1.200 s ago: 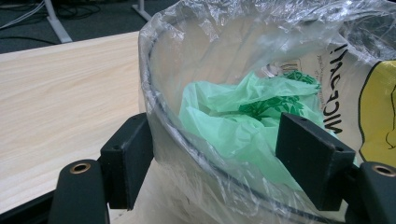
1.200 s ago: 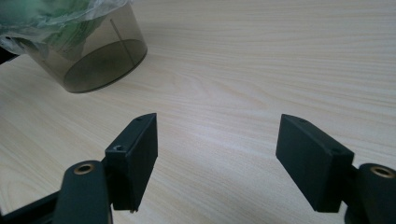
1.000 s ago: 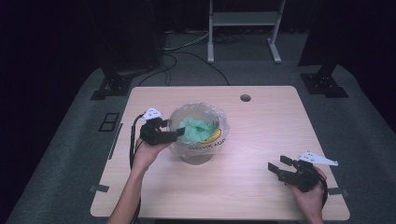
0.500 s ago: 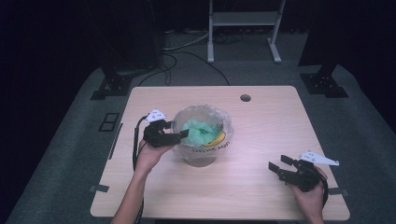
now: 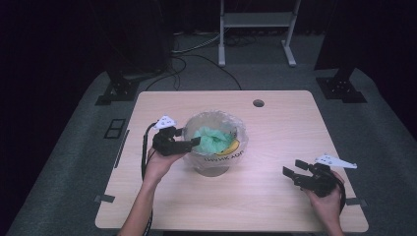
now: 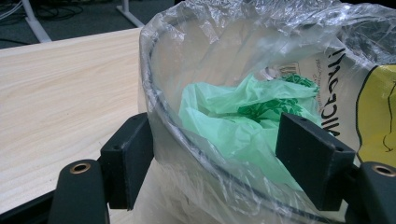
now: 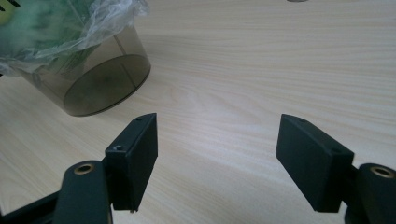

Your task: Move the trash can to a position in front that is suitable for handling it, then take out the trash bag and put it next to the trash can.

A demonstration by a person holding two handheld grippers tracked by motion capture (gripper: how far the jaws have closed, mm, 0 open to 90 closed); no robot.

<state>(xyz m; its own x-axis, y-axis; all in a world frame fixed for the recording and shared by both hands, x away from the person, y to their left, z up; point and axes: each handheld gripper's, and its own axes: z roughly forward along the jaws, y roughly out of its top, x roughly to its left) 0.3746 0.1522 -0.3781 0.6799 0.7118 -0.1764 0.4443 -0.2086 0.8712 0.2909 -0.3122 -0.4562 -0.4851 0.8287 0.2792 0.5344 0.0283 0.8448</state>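
Observation:
A small smoky see-through bin stands mid-table, lined with a clear plastic bag. Inside lie a crumpled green plastic bag and something yellow. My left gripper is at the bin's left rim, open, and holds nothing. In the left gripper view its jaws straddle the rim: one jaw is outside, the other is inside beside the green bag. My right gripper is open and empty low over the table's front right. In the right gripper view the bin is at the upper left.
The wooden table has a round cable hole near its far edge. Printed lettering shows on the clear bag. Beyond the table are stand feet and cables on a grey floor.
My left gripper has edged right, and its jaws now reach across the bin's rim. The right gripper has stayed put.

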